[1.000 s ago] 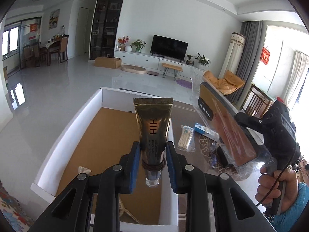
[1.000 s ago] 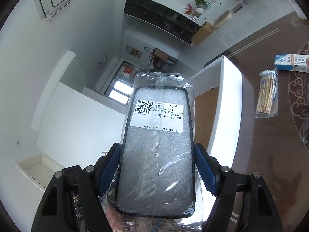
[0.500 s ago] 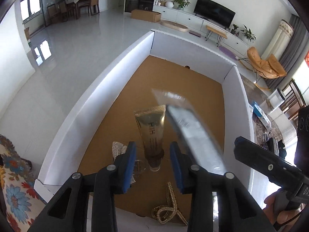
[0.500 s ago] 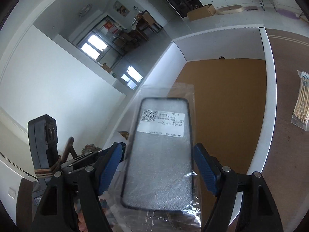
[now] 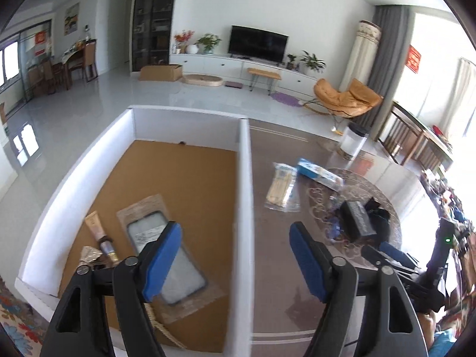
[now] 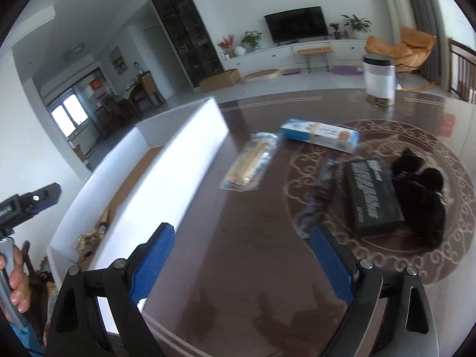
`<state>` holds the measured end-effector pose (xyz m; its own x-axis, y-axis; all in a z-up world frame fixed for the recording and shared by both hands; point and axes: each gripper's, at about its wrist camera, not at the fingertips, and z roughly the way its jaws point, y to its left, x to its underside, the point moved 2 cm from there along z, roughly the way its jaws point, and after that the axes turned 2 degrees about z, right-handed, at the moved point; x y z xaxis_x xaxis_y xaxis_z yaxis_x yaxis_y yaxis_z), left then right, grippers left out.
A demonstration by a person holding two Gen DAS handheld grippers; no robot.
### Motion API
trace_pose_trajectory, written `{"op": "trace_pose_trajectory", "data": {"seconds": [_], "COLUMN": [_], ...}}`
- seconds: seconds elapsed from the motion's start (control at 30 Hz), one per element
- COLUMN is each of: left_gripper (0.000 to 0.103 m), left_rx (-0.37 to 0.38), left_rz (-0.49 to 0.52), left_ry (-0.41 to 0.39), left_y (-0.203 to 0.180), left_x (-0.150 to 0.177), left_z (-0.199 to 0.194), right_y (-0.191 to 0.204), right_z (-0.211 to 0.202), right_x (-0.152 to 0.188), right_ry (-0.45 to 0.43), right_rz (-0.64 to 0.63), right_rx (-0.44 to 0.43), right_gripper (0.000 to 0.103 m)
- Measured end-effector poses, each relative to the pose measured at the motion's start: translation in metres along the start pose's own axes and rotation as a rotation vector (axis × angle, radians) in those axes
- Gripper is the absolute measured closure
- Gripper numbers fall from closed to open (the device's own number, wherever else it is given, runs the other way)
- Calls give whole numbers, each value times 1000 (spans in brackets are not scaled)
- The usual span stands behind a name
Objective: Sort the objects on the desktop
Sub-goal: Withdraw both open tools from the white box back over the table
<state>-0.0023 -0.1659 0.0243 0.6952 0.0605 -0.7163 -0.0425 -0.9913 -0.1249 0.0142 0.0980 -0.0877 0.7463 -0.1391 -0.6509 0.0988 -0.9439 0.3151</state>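
A white box with a brown floor stands on the dark table. Inside it lie a gold tube and a bagged phone case. My left gripper hangs over the box's right wall, jaws opening, nothing between them. My right gripper is over the bare table right of the box, jaws also opening and empty. On the table ahead lie a cotton swab bag, a blue-white carton, a black box and a black pouch.
A glittery bow and a gold cord lie in the box's near corner. A clear packet sits beside the black box. A clear jar stands at the table's far edge. A hand grips the left tool.
The left gripper let go of the gold tube and the right let go of the phone case; both now lie in the box. Both grippers swung right towards the table with jaws wider.
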Motion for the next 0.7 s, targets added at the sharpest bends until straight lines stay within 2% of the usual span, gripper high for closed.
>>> {"op": "trace_pose_trajectory", "data": {"seconds": [0.1, 0.17, 0.23, 0.3, 0.37, 0.5, 0.7], "left_gripper": [4, 3, 3, 3, 3, 3, 3], "left_rx": [111, 175, 191, 168, 96, 3, -20], "left_rz": [78, 123, 156, 198, 236, 263, 262], "left_ry": [8, 54, 116, 157, 191, 202, 198], "left_y": [-67, -108, -142, -163, -174, -167, -162], "left_x": [9, 20, 36, 53, 73, 87, 91], "left_z": [2, 17, 41, 73, 101, 142, 171], "right_y": [-59, -84, -104, -118, -126, -130, -131], "right_z": [-24, -31, -37, -36, -37, -20, -20], "right_x": [15, 23, 32, 36, 42, 47, 48], "right_ry": [4, 3, 18, 45, 63, 120, 131], "right_rz": [64, 62, 52, 74, 86, 62, 46], "right_rx": [162, 254, 317, 327, 330, 346, 363], "right_gripper": [10, 10, 10, 10, 10, 10, 10]}}
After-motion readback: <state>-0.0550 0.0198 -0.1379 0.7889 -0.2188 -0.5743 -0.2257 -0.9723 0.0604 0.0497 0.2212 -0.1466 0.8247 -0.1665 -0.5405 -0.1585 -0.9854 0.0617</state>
